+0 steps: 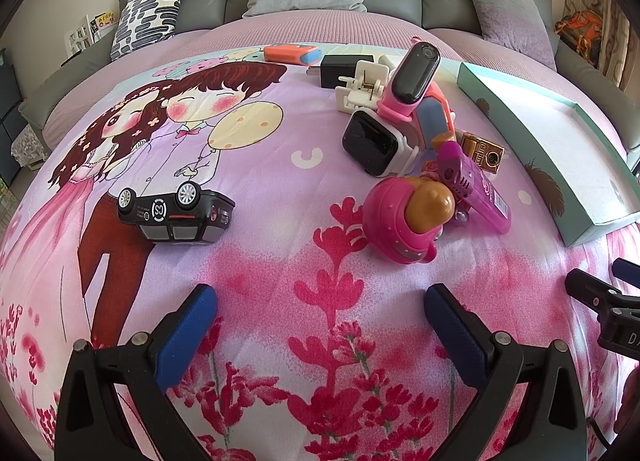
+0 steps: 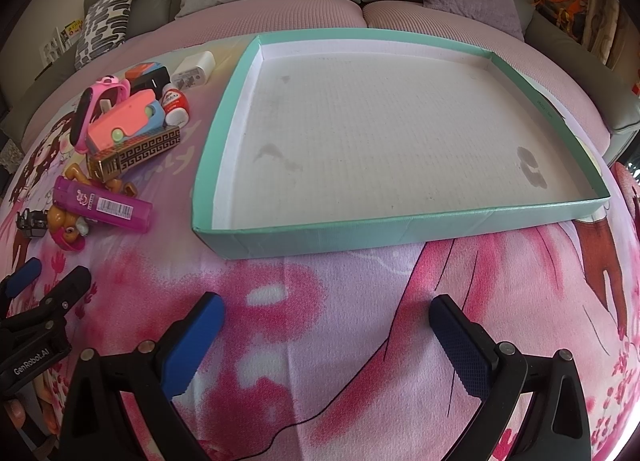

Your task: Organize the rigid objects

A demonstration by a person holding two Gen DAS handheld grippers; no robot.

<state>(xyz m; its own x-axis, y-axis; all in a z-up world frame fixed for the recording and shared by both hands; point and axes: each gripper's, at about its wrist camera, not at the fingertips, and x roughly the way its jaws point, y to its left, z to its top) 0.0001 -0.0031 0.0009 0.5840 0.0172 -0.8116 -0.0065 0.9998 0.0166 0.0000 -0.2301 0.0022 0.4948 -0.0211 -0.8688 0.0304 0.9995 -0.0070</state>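
Left wrist view: fingers of left gripper (image 1: 320,325) and right gripper (image 2: 326,335) wide, empty; best approached squarely, upturned black toy car (image 1: 176,215), then shallow mint-green cardboard tray (image 2: 400,227).

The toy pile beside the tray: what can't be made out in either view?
- Toy car, left wrist view: upside down, so its top is hidden.
- Gold lighter, left wrist view: mostly hidden behind the purple toy.
- Tray, left wrist view: right end cut off by the image edge.
- Purple toy's label, right wrist view: print too small to read.
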